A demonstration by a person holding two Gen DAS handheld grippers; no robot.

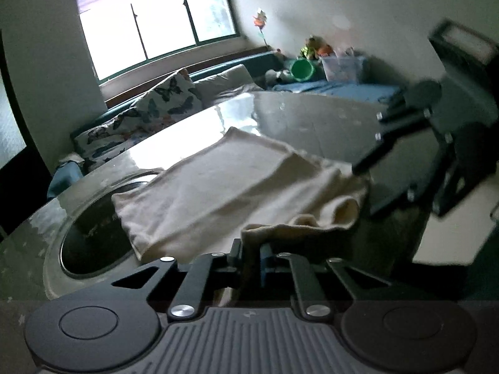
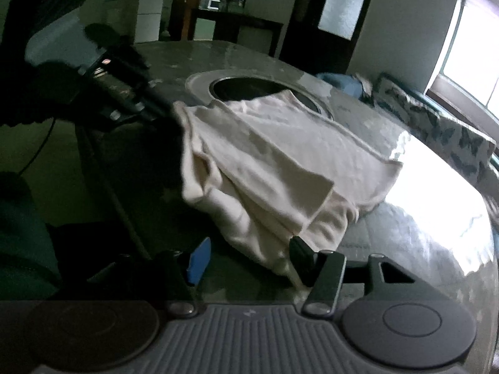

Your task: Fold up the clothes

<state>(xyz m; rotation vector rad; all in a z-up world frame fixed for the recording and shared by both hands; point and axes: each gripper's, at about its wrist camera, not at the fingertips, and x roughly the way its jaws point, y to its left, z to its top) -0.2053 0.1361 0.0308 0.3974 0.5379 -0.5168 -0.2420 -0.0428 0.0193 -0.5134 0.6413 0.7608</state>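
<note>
Left hand-held gripper (image 1: 252,257) clamped on cream cotton garment (image 1: 218,190) hem; right hand-held gripper (image 2: 246,257) spread wide, garment edge between fingers; garment half-covers round tabletop hole (image 2: 246,88).

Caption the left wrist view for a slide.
Left gripper shut on cream garment draped across glossy table.

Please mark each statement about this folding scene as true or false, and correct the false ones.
1. The left gripper is closed on an edge of the cream garment. True.
2. The right gripper is closed tightly on the garment. False: its jaws stand apart, with cloth lying between them.
3. Part of the garment lies over a round dark opening in the table. True.
4. The garment is dark blue. False: it is cream or off-white.
5. A green bucket stands near the far wall. True.
</note>
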